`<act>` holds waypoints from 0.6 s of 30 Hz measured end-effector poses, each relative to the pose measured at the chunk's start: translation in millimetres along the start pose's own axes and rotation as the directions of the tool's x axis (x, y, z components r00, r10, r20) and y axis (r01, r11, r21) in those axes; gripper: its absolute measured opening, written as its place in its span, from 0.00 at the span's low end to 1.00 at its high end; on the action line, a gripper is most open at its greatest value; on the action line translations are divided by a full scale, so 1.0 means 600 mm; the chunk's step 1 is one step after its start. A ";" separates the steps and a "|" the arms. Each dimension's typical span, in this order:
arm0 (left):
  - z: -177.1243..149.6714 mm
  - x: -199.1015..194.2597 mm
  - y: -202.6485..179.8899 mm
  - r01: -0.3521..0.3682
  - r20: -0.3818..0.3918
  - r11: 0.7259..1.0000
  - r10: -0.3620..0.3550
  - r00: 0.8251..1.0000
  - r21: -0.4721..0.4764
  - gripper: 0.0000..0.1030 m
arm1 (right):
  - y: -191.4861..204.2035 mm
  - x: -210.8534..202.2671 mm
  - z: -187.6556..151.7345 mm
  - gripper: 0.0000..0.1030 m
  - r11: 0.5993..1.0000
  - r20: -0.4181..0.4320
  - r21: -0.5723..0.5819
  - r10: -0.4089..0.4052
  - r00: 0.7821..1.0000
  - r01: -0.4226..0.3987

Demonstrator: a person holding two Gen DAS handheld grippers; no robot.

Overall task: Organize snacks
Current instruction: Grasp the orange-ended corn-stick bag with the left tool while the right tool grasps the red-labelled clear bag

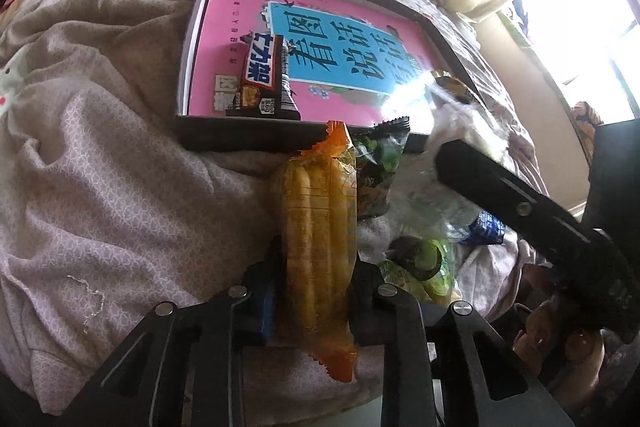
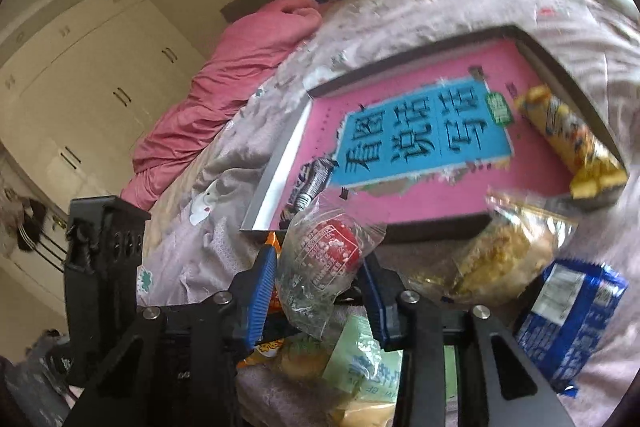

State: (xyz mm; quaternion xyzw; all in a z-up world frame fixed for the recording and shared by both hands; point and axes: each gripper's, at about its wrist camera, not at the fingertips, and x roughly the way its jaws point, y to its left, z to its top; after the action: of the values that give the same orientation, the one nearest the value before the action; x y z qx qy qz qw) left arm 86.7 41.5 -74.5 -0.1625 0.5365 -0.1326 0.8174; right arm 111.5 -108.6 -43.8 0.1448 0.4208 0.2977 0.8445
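Orange-wrapped bread sticks (image 1: pixel 316 239) sit nearest the left camera, lengthwise between the fingers of the left tool (image 1: pixel 312 291), which is clamped on the pack. It is one clear packet with orange crimped ends and long yellow sticks inside, and its far end reaches almost to the near wall of the dark tray (image 1: pixel 240 139).

In the right view the right tool (image 2: pixel 320 291) has its blue pads pressed on a single crinkled clear packet with a red label (image 2: pixel 324 259), held just in front of the tray's near edge.

That one tray lies on the bed (image 1: pixel 100 167) and has a pink and blue printed floor. Two snacks lie in it: a dark chocolate bar (image 1: pixel 264 79) at the left near corner and a yellow wrapped bar (image 2: pixel 568 139) along the right wall.

Loose on the bedding beside the tools are one blue packet (image 2: pixel 572 319), one clear bag of pale crumbly pieces (image 2: pixel 508 251), one dark green patterned pack (image 1: pixel 380 171) and one light green packet (image 2: pixel 368 359). A pink quilt (image 2: pixel 224 87) lies bunched further back.
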 end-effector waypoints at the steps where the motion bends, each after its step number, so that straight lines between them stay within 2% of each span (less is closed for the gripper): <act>1: 0.000 -0.001 0.000 0.004 0.002 1.000 -0.004 1.000 -0.002 0.26 | 0.002 -0.003 0.001 0.40 1.000 0.007 -0.008 0.002 1.000 -0.002; 12: 0.001 -0.054 0.000 0.009 0.084 1.000 -0.011 0.996 0.024 0.24 | 0.019 -0.036 0.008 0.40 0.996 0.069 -0.090 -0.015 0.998 0.021; 18: 0.005 -0.085 -0.011 -0.018 0.153 0.998 0.010 0.988 0.052 0.24 | 0.030 -0.050 0.009 0.40 0.989 0.099 -0.139 -0.033 0.995 0.047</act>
State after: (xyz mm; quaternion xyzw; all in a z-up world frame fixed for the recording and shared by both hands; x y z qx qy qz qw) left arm 69.5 55.6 -28.1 -0.1465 0.4699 -0.1284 0.8610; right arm 95.1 -113.1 -12.9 0.0902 0.3603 0.3025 0.8778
